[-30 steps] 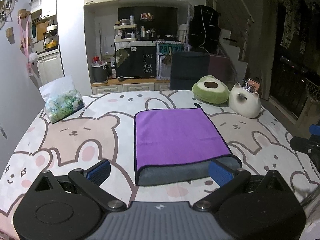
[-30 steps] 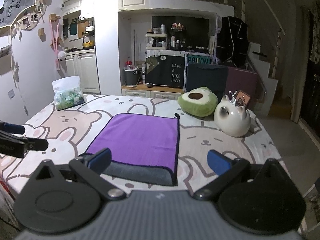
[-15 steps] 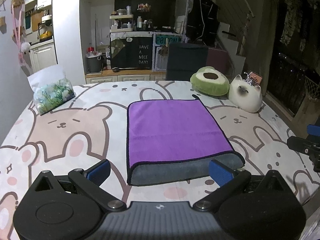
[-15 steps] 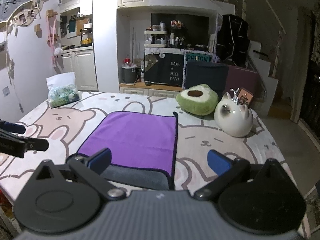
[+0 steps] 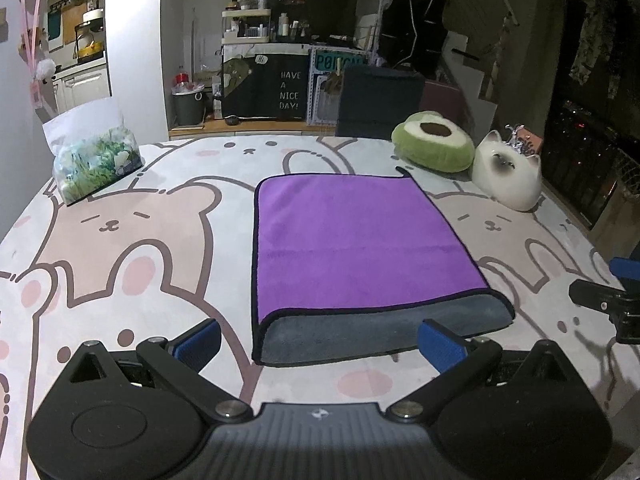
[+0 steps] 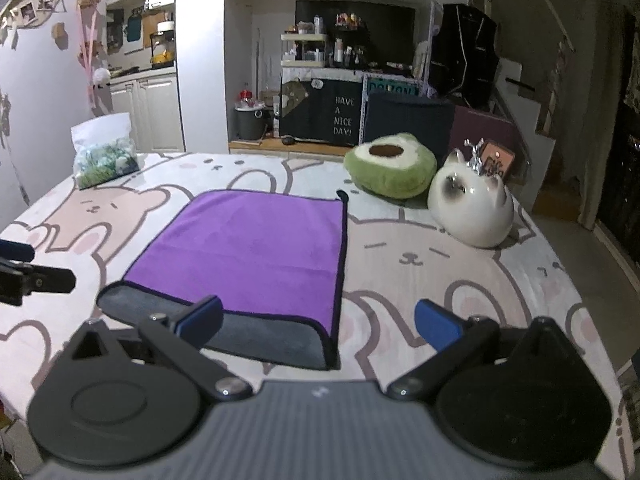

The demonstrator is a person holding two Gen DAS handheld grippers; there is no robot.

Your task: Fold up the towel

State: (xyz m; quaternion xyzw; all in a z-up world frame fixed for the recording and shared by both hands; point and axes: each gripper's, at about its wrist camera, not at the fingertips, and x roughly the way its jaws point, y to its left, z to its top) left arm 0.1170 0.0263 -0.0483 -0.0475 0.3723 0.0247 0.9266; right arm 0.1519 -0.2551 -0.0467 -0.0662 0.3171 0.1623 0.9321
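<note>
Since the purple towel (image 5: 352,248) already lies folded once on the bear-print tabletop (image 5: 132,240) (grey underside showing near us), we hover both the left hand-held gripper (image 5: 318,344) and right hand-held gripper (image 6: 318,320) spread wide, empty, near its near edge, probably for another fold.

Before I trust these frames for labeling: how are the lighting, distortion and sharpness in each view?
Left wrist view: dim room, strong fisheye bend, towel sharp, right tongs cast a shadow on the tablecloth. Right wrist view: equally dim and curved, towel clear, near housing slightly soft.
</note>
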